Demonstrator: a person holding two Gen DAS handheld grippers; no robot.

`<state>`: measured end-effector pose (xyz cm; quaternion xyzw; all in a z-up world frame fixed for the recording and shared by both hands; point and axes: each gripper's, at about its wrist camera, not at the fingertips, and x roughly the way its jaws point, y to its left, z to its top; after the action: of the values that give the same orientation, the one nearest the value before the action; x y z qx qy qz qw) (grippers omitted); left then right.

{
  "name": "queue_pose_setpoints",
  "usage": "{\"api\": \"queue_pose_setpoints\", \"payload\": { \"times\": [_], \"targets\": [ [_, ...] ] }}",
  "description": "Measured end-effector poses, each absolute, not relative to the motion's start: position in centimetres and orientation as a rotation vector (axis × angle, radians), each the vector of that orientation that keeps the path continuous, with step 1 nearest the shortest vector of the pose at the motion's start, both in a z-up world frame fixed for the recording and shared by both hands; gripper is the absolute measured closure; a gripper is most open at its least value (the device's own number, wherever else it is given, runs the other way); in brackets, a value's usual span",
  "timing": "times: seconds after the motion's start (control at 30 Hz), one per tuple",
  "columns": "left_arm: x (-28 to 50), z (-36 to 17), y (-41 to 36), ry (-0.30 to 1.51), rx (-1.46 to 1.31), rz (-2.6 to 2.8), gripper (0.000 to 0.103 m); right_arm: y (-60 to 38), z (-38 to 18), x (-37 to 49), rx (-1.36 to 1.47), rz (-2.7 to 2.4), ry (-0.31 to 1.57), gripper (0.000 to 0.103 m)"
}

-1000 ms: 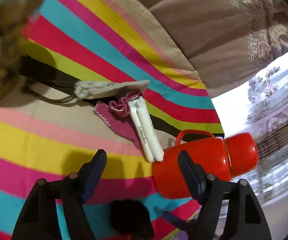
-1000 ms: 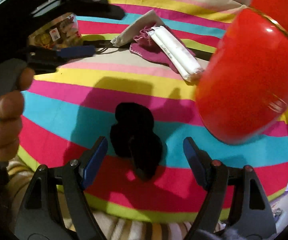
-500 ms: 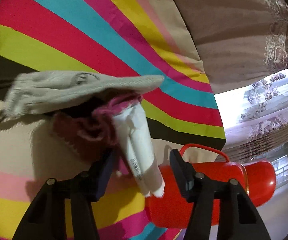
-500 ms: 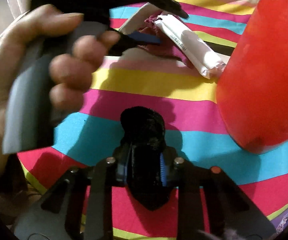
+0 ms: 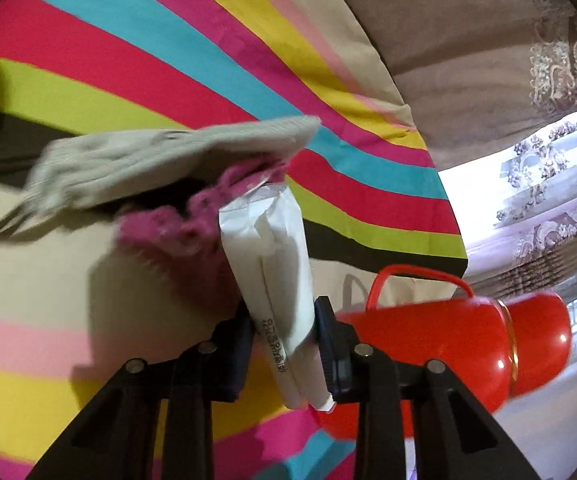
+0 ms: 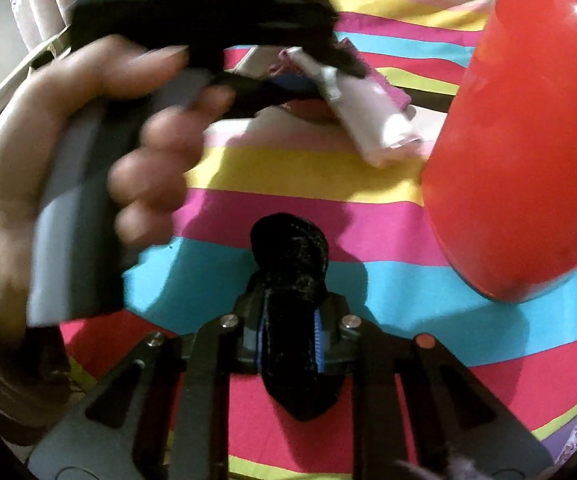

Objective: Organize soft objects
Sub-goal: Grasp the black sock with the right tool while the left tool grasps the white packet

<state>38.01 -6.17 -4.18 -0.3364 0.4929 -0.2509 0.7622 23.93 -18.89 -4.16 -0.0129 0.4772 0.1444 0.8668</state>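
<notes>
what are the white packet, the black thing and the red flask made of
White packet: thin plastic film, going by its creases and sheen. Black thing: probably a velvety fabric; it looks fuzzy with a faint sparkle. Red flask: hard and glossy with sharp highlights, painted metal or plastic.

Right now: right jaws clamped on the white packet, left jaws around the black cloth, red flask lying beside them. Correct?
Swapped. The right gripper is clamped on the black cloth, per the right wrist view. The left gripper is closing around the white packet, per the left wrist view. The red flask does lie beside them.

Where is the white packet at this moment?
In the left wrist view, the white packet stands between the closing jaws of the left gripper, with the pink cloth on its left and the red flask on its right.
</notes>
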Motion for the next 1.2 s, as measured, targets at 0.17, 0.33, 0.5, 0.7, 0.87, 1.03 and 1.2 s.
{"api": "queue_pose_setpoints", "payload": {
  "times": [0.17, 0.33, 0.5, 0.7, 0.87, 1.03, 1.2],
  "targets": [
    [34.7, -3.4, -2.3, 1.042, -0.795, -0.468, 0.072, -19.9, -3.4, 22.9, 0.005, 0.310, 0.978, 0.084],
    [31.8, -2.8, 0.5, 1.009, -0.828, -0.396, 0.072, -21.0, -2.7, 22.4, 0.026, 0.312, 0.952, 0.084],
    [28.9, -2.5, 1.4, 0.987, -0.813, -0.360, 0.072, -21.5, -2.4, 21.9, 0.066, 0.300, 0.936, 0.084],
    [26.4, -0.9, 0.6, 0.948, -0.755, -0.372, 0.072, -21.7, -1.3, 20.8, 0.052, 0.290, 0.906, 0.084],
    [24.0, -0.1, 0.1, 0.937, -0.734, -0.392, 0.072, -22.9, -0.4, 20.0, 0.078, 0.274, 0.889, 0.084],
    [21.8, 0.3, -0.7, 0.937, -0.737, -0.427, 0.072, -23.9, 0.8, 18.7, 0.085, 0.251, 0.864, 0.084],
    [20.3, 0.9, -1.9, 0.936, -0.731, -0.471, 0.072, -24.9, 1.9, 17.1, 0.063, 0.190, 0.841, 0.084]
  ]
}}
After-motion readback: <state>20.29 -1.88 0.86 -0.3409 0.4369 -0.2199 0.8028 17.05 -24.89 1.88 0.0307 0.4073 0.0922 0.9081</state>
